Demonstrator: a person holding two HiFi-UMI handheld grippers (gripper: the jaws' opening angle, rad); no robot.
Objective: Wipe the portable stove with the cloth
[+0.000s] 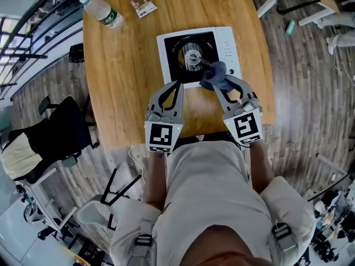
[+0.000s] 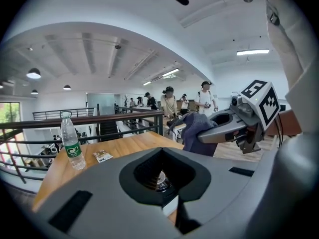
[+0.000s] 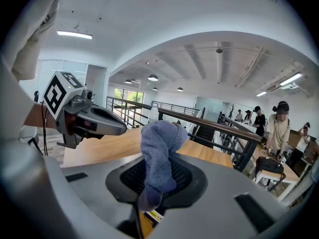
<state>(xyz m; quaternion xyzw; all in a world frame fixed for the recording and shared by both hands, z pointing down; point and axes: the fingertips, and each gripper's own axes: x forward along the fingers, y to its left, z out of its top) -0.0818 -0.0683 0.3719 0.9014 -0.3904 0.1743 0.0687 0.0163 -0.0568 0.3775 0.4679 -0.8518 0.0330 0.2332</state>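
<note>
The portable stove [image 1: 222,40] is white with a black top and a round burner, and it sits on the wooden table [image 1: 122,82] ahead of me. A blue-grey cloth [image 1: 213,75] hangs bunched over the stove's near edge, with my right gripper [image 1: 213,84] shut on it. In the right gripper view the cloth [image 3: 160,143] stands up between the jaws. My left gripper [image 1: 178,83] is shut with nothing in it, just left of the cloth at the stove's near edge. Through its finger cut-out the left gripper view shows the burner [image 2: 160,178].
A plastic water bottle [image 1: 102,13] and a small packet [image 1: 143,5] lie at the table's far left. A black chair [image 1: 55,134] stands left of the table. A railing [image 2: 99,119] runs behind the table, and several people stand beyond it.
</note>
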